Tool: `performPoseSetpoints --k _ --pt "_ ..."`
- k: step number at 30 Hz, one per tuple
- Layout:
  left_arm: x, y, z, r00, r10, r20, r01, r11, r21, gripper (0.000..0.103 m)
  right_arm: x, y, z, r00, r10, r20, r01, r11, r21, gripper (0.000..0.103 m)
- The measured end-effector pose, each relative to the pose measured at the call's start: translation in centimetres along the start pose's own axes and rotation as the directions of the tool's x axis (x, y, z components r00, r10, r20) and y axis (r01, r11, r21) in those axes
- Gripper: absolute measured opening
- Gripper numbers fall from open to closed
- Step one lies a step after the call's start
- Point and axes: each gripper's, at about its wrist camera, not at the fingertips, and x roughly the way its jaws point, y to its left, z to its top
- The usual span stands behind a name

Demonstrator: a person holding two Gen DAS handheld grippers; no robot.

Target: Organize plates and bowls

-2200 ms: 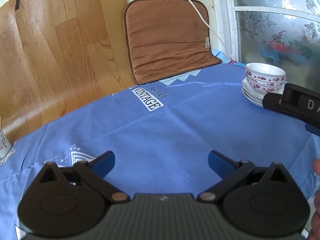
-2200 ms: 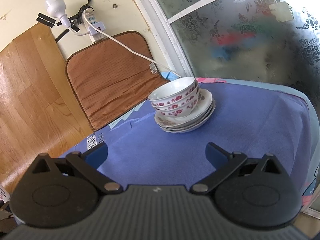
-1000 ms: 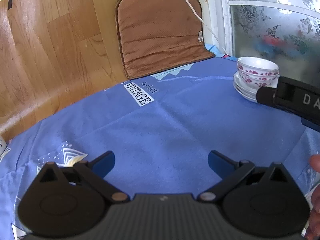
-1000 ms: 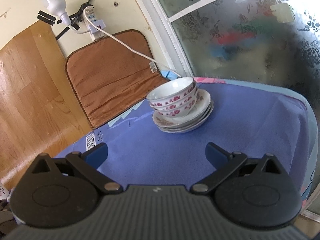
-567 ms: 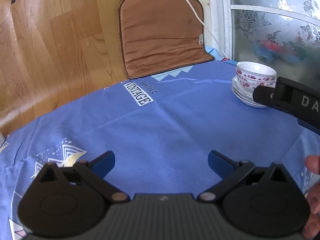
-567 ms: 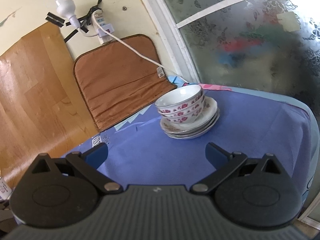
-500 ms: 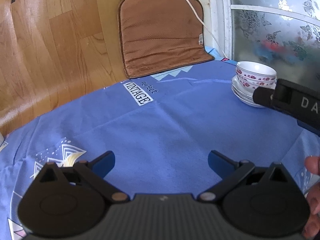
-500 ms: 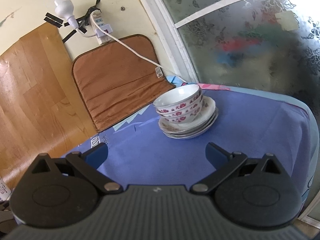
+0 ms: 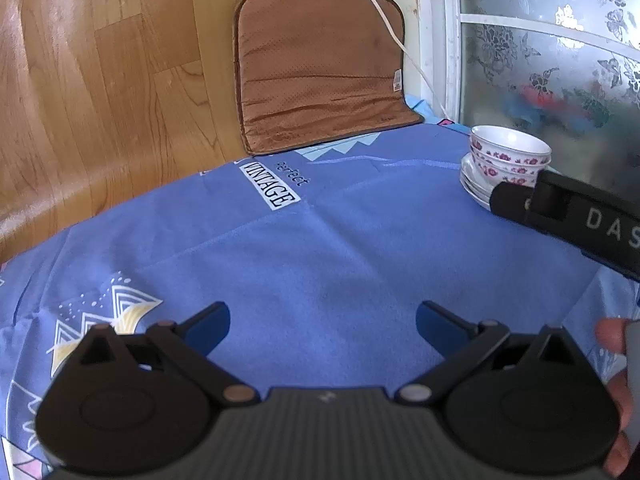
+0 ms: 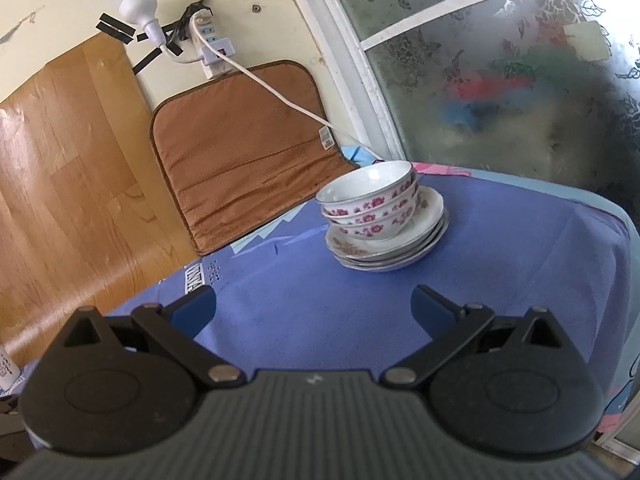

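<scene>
White bowls with red flowers point(image 10: 370, 206) sit nested on a stack of white plates point(image 10: 404, 248) at the far right of the blue tablecloth point(image 10: 500, 280). The same bowls point(image 9: 510, 158) and plates point(image 9: 474, 188) appear at the right of the left wrist view, partly hidden by the right gripper's black body point(image 9: 576, 220). My right gripper point(image 10: 314, 310) is open and empty, a short way in front of the stack. My left gripper point(image 9: 322, 322) is open and empty over the bare cloth point(image 9: 320, 248), well left of the stack.
A brown cushion point(image 10: 244, 152) leans on the wall behind the table, with a white cable point(image 10: 280, 96) running across it from a taped power strip point(image 10: 210, 42). Frosted glass point(image 10: 520, 80) stands right behind the stack. A hand point(image 9: 616, 400) shows at the left view's right edge.
Both grippers stay open. The right gripper has shifted a little, so the stack sits slightly further right and lower in its view. The left view has hardly changed.
</scene>
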Motion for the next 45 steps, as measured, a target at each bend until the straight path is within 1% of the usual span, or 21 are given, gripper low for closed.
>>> performPoseSetpoints --k 11,17,28,34,39,45 --pt "-0.44 -0.01 0.01 1.000 -0.019 0.019 0.020 1.000 -0.010 0.103 -0.07 0.21 -0.16 1.000 0.005 0.003 -0.005 1.000 -0.007 0.103" --pt "-0.84 -0.25 0.04 0.998 -0.047 0.029 0.047 0.999 -0.008 0.103 -0.28 0.10 -0.11 1.000 0.007 0.011 -0.007 1.000 -0.006 0.103" --pt "-0.37 -0.25 0.36 0.999 -0.038 0.027 0.038 0.999 -0.010 0.103 -0.30 0.17 0.09 1.000 0.007 0.025 -0.006 1.000 -0.020 0.103" --pt "-0.04 -0.10 0.41 1.000 -0.026 0.011 0.026 1.000 -0.010 0.103 0.03 0.12 0.04 1.000 0.001 0.019 0.000 1.000 -0.010 0.103" --pt "0.05 0.16 0.48 0.999 -0.033 -0.009 0.033 0.999 -0.020 0.103 -0.13 0.17 0.14 1.000 0.001 0.030 0.000 1.000 -0.010 0.103" --pt "-0.37 0.17 0.52 0.999 -0.039 -0.007 0.038 0.999 -0.020 0.103 -0.42 0.03 0.31 0.999 0.000 0.045 0.000 1.000 -0.003 0.103"
